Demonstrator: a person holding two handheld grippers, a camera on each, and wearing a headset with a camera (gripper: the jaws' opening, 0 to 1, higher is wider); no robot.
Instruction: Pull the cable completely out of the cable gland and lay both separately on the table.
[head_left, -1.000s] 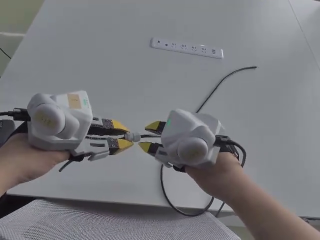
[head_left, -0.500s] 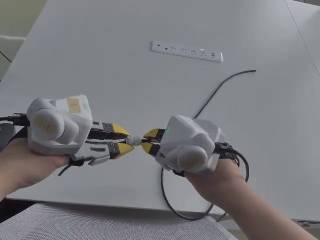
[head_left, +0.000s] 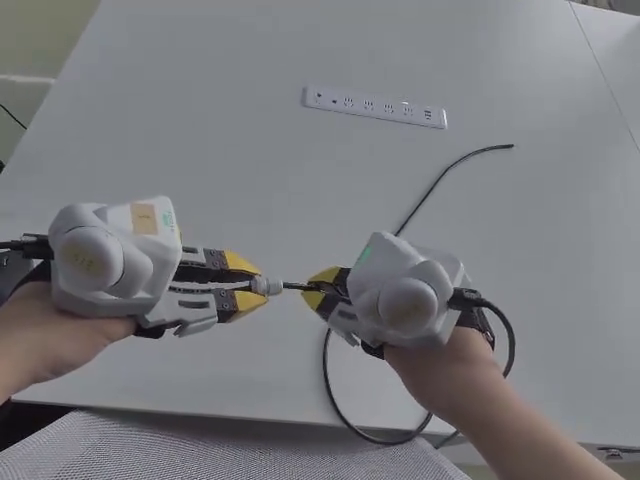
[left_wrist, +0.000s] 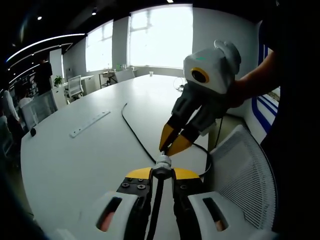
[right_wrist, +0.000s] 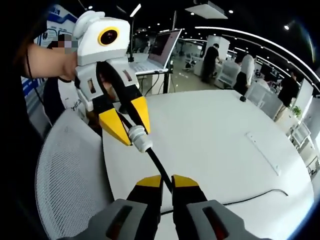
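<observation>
Left claw (head_left: 255, 288) grasps white cable gland (head_left: 268, 287); right claw (head_left: 322, 288) grasps black cable (right_wrist: 157, 162); claws now further apart.

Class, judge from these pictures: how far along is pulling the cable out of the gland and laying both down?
Done: left gripper shut on the cable gland, right gripper on the cable. In hand: the pull, a short stretch of cable straight between them. Left: the cable runs on through the gland between the left fingers, so it is not out; then both go onto the table.
</observation>
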